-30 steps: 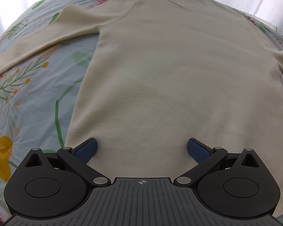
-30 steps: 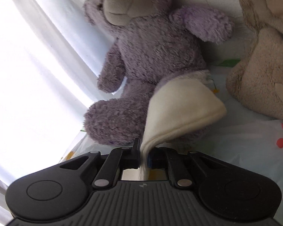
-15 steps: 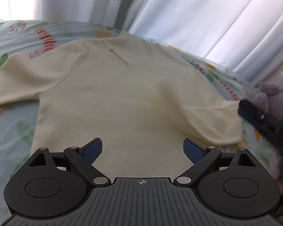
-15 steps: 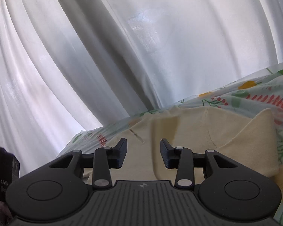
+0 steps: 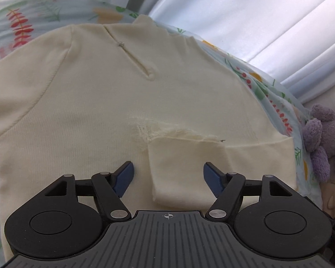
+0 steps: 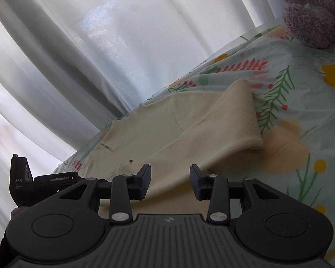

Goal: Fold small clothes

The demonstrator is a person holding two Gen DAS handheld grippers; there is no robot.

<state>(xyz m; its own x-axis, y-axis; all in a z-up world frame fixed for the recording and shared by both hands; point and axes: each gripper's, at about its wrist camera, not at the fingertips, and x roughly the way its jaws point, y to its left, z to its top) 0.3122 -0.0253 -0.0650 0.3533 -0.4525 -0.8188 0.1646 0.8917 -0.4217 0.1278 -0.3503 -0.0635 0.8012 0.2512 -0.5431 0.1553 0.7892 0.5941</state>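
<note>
- Left gripper (image 5: pixel 168 174): at the 6 o'clock edge of its own view, hanging over the jumper. Its jaws are closing but stand well apart, and the blue fingertips (image 5: pixel 124 177) press on nothing. The end of the folded sleeve lies in the gap between them, loose on the cloth below.
- Right gripper (image 6: pixel 170 182): at 6 o'clock in its own view, jaws partly parted and empty, with the jumper's cloth under and beyond them. The body of the left gripper also shows here at 9 o'clock.
- Cream jumper (image 5: pixel 96 93): spread flat on the bedsheet, neck towards 12 o'clock in the left view, a short slit below the collar.
- Folded sleeve (image 5: pixel 187 163): laid across the body of the jumper from 3 o'clock towards the middle, its frayed cuff edge turned towards 12 o'clock.
- Other sleeve (image 5: pixel 22 51): runs off at 9 to 10 o'clock, lying out straight.
- Flowered bedsheet (image 6: pixel 301 93): under the jumper, bare at 2 to 4 o'clock in the right view.
- Purple teddy bear (image 5: pixel 326 138): at 3 o'clock, on the bed beside the fold.
- White curtain (image 6: pixel 100 44): farthest, behind the bed from 9 to 1 o'clock.
</note>
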